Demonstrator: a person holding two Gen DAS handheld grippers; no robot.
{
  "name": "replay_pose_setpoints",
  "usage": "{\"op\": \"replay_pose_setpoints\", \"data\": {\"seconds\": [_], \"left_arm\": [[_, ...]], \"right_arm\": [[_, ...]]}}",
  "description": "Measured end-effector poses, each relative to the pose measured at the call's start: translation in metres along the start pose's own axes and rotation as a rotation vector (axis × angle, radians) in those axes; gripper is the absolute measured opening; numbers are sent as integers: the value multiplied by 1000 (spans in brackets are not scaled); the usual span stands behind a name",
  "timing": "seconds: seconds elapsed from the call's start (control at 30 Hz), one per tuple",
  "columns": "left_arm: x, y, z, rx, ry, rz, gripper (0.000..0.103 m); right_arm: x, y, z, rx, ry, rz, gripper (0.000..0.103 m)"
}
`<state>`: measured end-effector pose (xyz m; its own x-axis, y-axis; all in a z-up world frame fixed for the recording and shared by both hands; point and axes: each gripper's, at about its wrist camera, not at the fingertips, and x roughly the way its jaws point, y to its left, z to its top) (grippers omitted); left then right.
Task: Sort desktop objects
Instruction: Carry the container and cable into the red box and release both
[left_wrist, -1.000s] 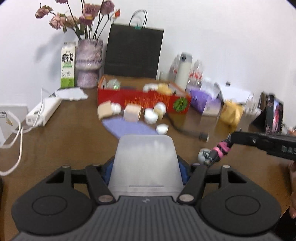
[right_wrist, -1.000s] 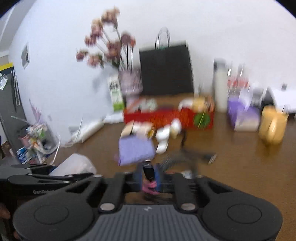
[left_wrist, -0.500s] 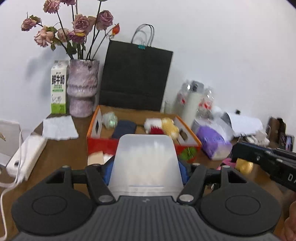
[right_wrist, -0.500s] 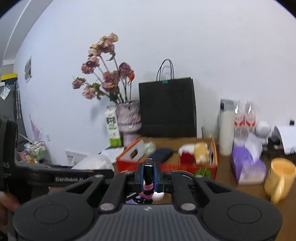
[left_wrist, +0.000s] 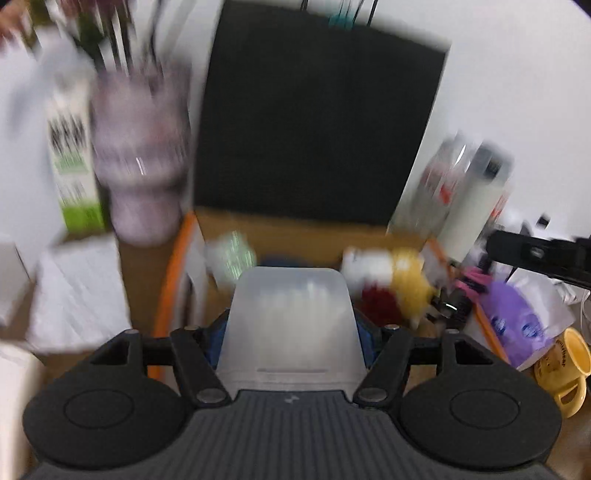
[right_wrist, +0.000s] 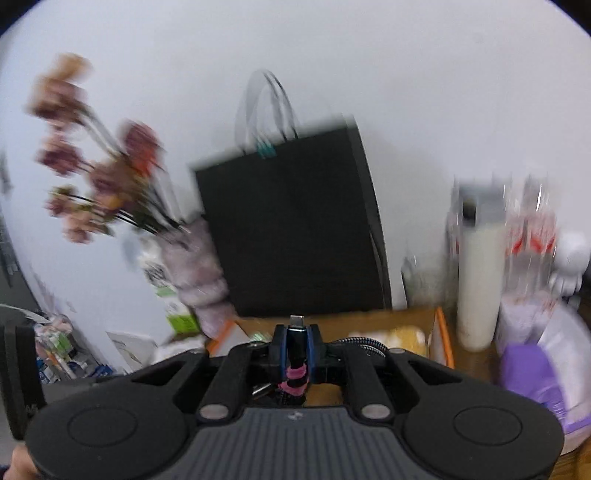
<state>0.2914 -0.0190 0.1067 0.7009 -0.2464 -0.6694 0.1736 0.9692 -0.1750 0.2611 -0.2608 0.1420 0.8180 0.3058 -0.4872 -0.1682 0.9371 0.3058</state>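
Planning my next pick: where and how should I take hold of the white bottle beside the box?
Grip the white bottle mid-body, below the grey cap, coming level from the front. It stands upright and round. Clear bottles crowd its right and the box wall sits on its left, so a sideways approach looks blocked.
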Motion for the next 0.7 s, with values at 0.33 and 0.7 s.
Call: {"op": "replay_pose_setpoints", "data": {"seconds": [0.33, 0.7], "left_arm": [[68, -9, -10, -10, 146, -62, 80], [-35, -13, -19, -76, -47, 66, 99]], "right_arm": [[129, -38, -24, 167, 307, -91, 14], [50, -18, -15, 36, 205, -140, 63]]}}
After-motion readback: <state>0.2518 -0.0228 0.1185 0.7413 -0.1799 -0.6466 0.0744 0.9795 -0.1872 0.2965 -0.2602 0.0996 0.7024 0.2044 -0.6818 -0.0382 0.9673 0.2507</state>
